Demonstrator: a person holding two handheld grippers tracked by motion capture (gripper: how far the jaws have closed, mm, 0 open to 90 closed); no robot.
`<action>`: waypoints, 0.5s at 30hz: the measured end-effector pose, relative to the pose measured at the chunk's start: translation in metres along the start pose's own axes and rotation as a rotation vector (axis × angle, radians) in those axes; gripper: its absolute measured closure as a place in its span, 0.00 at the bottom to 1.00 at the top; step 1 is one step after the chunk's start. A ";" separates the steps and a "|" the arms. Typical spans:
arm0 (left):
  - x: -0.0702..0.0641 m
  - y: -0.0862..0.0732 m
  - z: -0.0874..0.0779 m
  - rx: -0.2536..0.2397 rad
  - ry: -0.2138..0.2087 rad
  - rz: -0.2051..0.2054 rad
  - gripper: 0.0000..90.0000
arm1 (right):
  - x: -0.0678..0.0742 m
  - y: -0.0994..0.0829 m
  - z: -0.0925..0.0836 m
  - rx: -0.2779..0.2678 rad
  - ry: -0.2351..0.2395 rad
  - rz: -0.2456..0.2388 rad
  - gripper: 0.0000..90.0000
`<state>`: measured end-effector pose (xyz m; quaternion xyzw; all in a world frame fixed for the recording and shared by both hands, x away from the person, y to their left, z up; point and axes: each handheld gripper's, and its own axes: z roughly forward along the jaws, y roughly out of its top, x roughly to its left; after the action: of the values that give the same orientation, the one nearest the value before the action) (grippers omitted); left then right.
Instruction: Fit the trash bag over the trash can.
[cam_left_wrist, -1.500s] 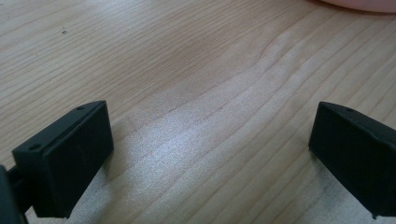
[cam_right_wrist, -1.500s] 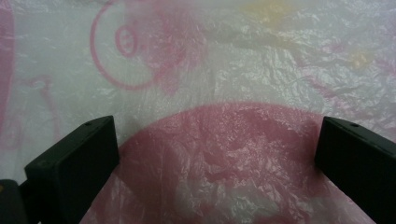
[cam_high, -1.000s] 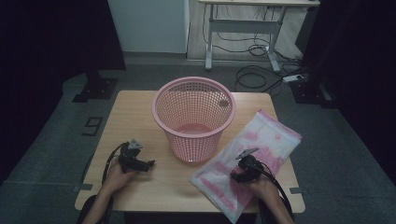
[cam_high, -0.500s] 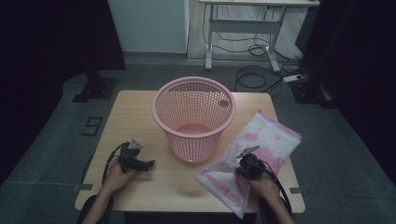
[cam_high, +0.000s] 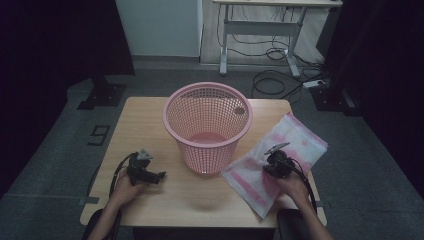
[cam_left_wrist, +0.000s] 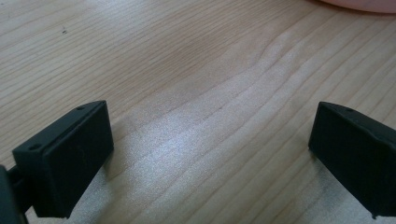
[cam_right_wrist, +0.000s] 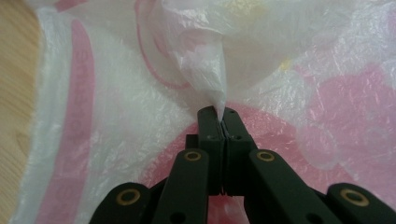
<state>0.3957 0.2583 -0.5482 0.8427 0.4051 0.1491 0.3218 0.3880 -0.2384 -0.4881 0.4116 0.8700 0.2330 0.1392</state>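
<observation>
Dark room all around, with grey floor, a white desk and cables far at the back. Closer in, a light wooden surface (cam_high: 150, 120) with a pink basket (cam_high: 207, 125) standing upright near its middle, full of little holes.

Just right of the basket, a thin plastic bag (cam_high: 295, 150), white with pink marks, lying mostly flat on the surface. Near corner close to the front edge, far corner pointing to the back right.

Right tongs (cam_high: 272, 162) sitting over the bag, held by a hand (cam_high: 292, 186) coming up from the bottom. Squeezed tight together, having just closed. Seen from the right gripper view, the right tongs (cam_right_wrist: 218, 122) pinching a small fold of the bag (cam_right_wrist: 116, 116) between the two black tips, with that fold pulled up into a little pointy tent above them. Rest of the bag spread out below, crinkly and shiny.

Left tongs (cam_high: 159, 176) lying low on the surface at the front left, well apart from the basket and the bag, held by the other hand (cam_high: 127, 187). Wide apart in the left gripper view (cam_left_wrist: 210, 158), with nothing but bare wood between the two black tips. Holding nothing, touching no bag.
</observation>
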 end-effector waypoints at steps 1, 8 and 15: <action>0.000 0.000 0.000 0.001 0.000 0.000 0.00 | -0.002 0.002 -0.003 0.004 -0.002 0.003 0.98; 0.000 0.000 0.000 0.001 0.000 0.000 0.00 | -0.019 0.019 -0.018 0.011 -0.038 0.020 0.98; 0.000 0.000 0.000 0.000 0.000 0.000 0.00 | -0.035 0.040 -0.032 0.003 -0.059 0.027 0.98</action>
<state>0.3957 0.2583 -0.5482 0.8428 0.4051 0.1491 0.3216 0.4219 -0.2534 -0.4379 0.4303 0.8602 0.2214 0.1610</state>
